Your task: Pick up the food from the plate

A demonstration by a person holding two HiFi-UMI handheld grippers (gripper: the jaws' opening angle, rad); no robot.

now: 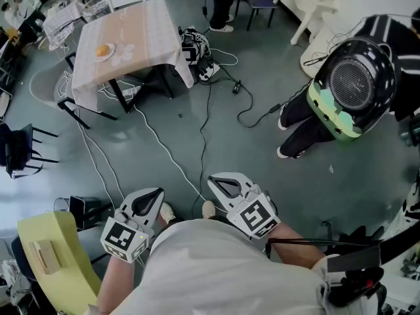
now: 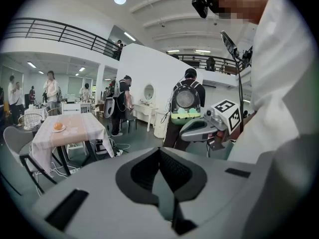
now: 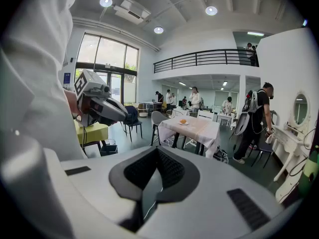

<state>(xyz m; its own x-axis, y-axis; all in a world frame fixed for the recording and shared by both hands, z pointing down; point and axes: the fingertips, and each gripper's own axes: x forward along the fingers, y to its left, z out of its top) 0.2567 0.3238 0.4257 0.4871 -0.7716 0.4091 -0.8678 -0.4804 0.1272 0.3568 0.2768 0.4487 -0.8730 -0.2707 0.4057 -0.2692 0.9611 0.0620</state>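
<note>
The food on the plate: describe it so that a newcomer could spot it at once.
Find the pale, cloth-covered table across the floor, at the head view's upper left. Near its left edge in that view lies a small white plate. The food is the round orange lump on it, the only bright colour on that table.

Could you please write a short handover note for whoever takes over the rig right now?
Left gripper: shut, empty, held close to the body.
Right gripper: shut, empty, also close to the body.
Food: an orange piece on the plate, on the cloth-covered table across the room, well out of reach.
Done: nothing; the food is untouched.
Left: walk over, minding the floor cables, open a gripper and lift the food off the plate.
</note>
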